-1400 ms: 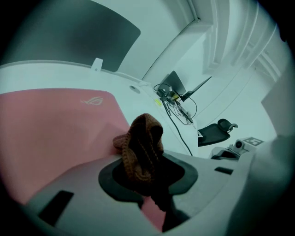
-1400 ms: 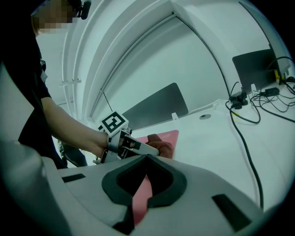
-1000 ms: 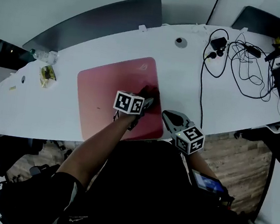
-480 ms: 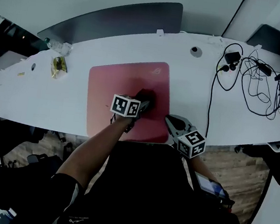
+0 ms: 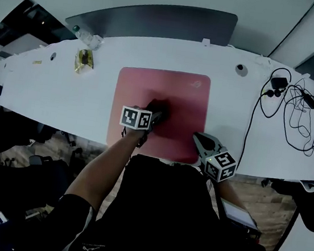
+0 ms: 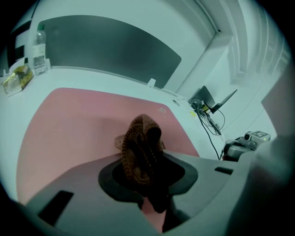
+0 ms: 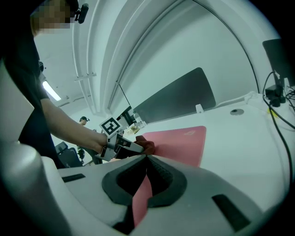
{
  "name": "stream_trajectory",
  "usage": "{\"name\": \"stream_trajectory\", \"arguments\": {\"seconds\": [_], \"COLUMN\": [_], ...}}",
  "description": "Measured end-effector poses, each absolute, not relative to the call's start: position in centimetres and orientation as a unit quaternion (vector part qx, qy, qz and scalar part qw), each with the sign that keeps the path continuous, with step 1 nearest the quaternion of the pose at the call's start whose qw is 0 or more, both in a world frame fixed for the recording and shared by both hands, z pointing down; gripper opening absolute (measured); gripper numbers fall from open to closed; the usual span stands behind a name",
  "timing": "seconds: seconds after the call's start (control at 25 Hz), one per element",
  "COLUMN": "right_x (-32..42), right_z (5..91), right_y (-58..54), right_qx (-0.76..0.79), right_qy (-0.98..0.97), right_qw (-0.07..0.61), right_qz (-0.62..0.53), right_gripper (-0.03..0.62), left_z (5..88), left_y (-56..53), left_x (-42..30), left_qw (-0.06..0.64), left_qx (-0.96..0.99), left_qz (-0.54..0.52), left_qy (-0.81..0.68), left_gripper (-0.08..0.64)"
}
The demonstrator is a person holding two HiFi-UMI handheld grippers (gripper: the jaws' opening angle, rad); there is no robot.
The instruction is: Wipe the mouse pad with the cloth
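The left gripper [image 5: 157, 115] is clamping a bunched brown knitted cloth [image 6: 140, 147]. Its jaws are closing tightly on the folds, and the loose end is sticking out past the tips. It is holding the cloth down against the pink mouse pad [image 5: 179, 90]. The cloth is sitting near the middle of the pad, a little toward the counter's near edge. The person's bare forearm [image 5: 105, 167] is reaching in over that near edge behind the gripper.

The pad is lying flat on the white counter [image 5: 63, 98], about midway along its length. Its near side is reaching the counter's near edge. Its far side is stopping short of the far edge, where a dark curved panel [image 5: 159, 19] is standing.

The right gripper [image 5: 197, 138] is sitting over the pad's near right corner, well apart from the cloth. Its jaws are drawn together with the tips meeting and are gripping nothing. Only the pink of the pad is showing through the slit behind the tips. Whether the tips are pressing on the pad cannot be told.

A clear bottle [image 6: 40, 50] and a yellow packet [image 5: 84, 59] are lying near the counter's far left corner. A tangle of black cables [image 5: 288, 110] is spreading toward its right end.
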State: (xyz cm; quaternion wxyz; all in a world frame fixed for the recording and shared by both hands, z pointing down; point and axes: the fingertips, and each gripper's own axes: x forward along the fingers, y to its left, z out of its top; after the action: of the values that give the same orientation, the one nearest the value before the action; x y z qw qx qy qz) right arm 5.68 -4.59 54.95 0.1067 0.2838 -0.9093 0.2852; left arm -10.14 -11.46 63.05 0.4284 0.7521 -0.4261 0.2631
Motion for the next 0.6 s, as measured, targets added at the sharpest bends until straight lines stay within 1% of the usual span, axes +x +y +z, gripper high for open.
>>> {"name": "stream_trajectory", "arguments": {"seconds": [0.6], "right_x": [2.8], "right_z": [54.6], "right_y": [-5.8], "right_qx": [0.278], "right_qy": [-0.913], "right_qw": [0.109], "right_qz": [0.278], "right_gripper": [0.026], "left_z": [62.8], "left_y": [-11.1], "left_x": [-23.0], "left_qw": [0.439], "left_qx": [0.7], "left_qz": [0.234], "left_qy": [-0.513], "left_gripper": [0.112]}}
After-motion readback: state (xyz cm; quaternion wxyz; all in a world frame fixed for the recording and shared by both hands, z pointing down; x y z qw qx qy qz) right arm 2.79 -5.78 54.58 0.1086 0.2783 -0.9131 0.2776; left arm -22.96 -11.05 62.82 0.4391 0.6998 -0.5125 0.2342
